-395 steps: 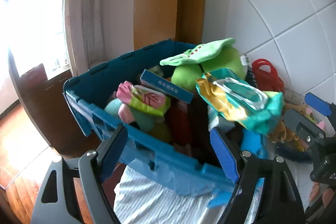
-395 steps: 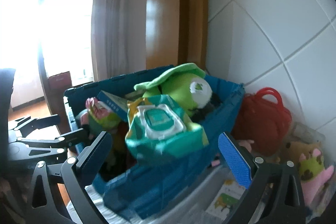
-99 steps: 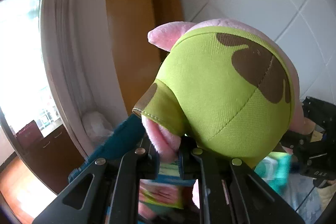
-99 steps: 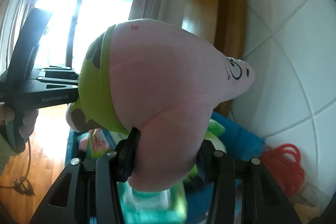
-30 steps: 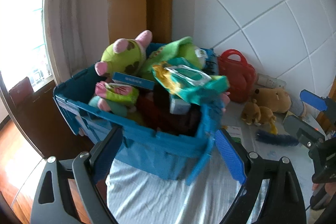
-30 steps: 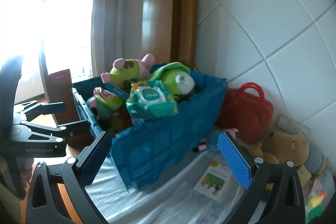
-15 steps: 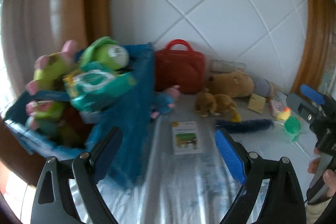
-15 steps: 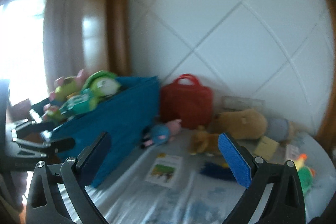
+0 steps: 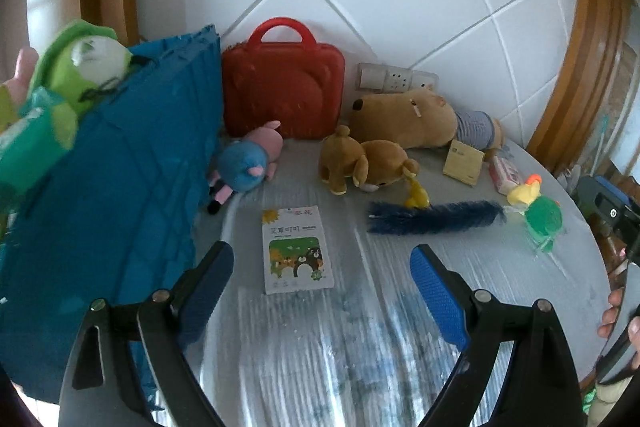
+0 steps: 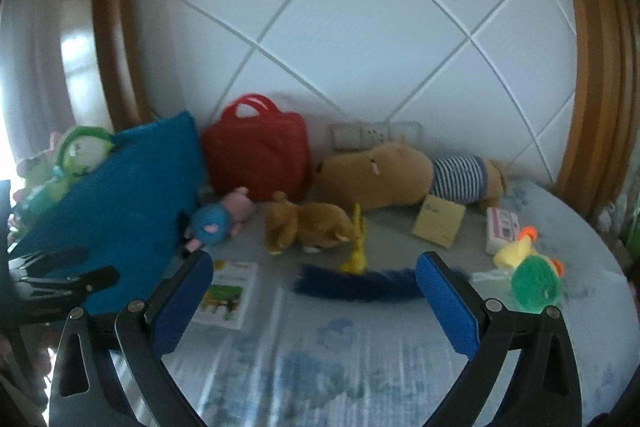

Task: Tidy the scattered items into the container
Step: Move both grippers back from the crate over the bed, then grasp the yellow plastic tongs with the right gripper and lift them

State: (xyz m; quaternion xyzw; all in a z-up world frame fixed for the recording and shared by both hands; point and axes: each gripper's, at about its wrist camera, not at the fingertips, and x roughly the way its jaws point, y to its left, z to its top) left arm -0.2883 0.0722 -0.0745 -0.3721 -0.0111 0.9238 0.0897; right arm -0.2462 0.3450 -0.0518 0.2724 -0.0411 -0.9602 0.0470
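Since a second earlier, both views had been swung away from the blue crate [image 9: 120, 163] toward the scattered items beside it. The left gripper [image 9: 322, 279] was held spread and empty, just above the grey table cover [image 9: 360, 347]. The right gripper [image 10: 314, 291] was likewise spread wide, with nothing between its jaws.

Nearest the crate, a thin picture booklet [image 9: 296, 249] was laid flat; it would likely be light and hard to pinch except at an edge. A small blue-and-pink plush [image 9: 246, 161] was seen touching the crate's wall. Beyond it, a small brown bear [image 9: 364, 161] was lying on its side, judged soft and light, best taken around the body. Farther from the crate, a dark blue fuzzy strip [image 9: 434, 217] and a green-and-yellow duck toy [image 9: 538, 211] were seen. A red case [image 9: 282, 91] was stood against the wall behind.
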